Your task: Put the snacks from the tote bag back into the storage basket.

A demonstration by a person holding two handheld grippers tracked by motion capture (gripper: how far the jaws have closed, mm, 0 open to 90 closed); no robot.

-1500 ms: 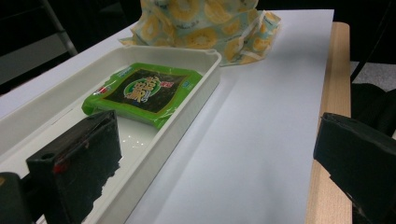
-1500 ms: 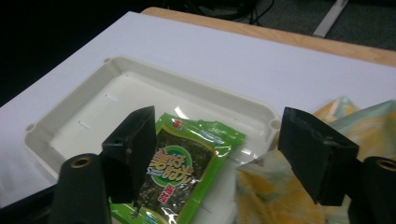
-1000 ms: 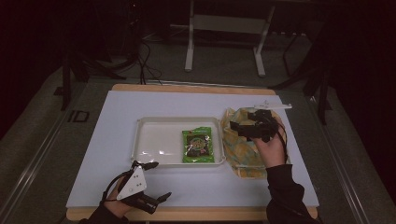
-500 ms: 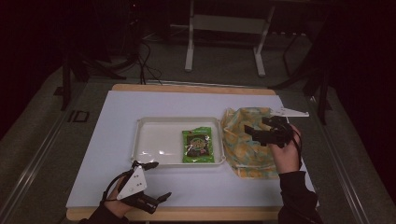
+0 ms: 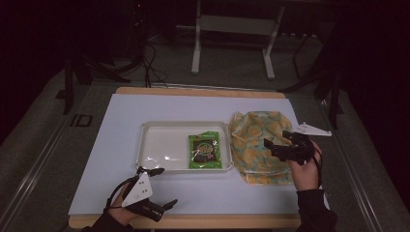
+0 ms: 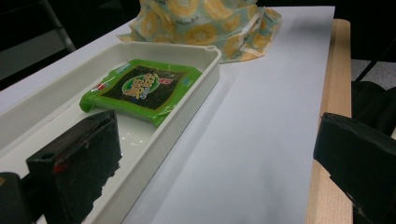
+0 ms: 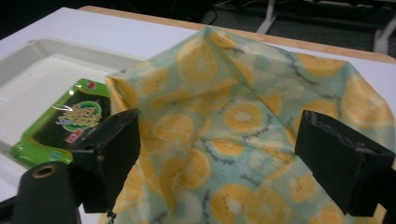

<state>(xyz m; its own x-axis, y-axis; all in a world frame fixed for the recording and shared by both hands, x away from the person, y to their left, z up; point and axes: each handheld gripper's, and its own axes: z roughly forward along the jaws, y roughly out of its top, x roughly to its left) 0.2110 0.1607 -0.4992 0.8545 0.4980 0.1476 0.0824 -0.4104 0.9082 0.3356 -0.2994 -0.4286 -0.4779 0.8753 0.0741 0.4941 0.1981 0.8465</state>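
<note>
- The cloth bag (image 5: 258,145) is pale green-blue printed with yellow lemon slices, soft and crumpled, its top bunched into folds; a light trim runs along its near edge.
- It lies on the white sheet of the bench (image 5: 203,108), just right of the white tray (image 5: 159,145), and appears to touch the tray's right wall.
- A green snack packet (image 5: 205,151) with a dark middle panel lies flat at the tray's right end.
- The right tool (image 5: 279,149) hovers over the bag's right part with its jaws spread wide; in the right gripper view the bag's folds lie between them, though contact is hard to judge.
- The left tool (image 5: 157,188) sits near the bench's front edge, jaws spread and holding nothing.
</note>
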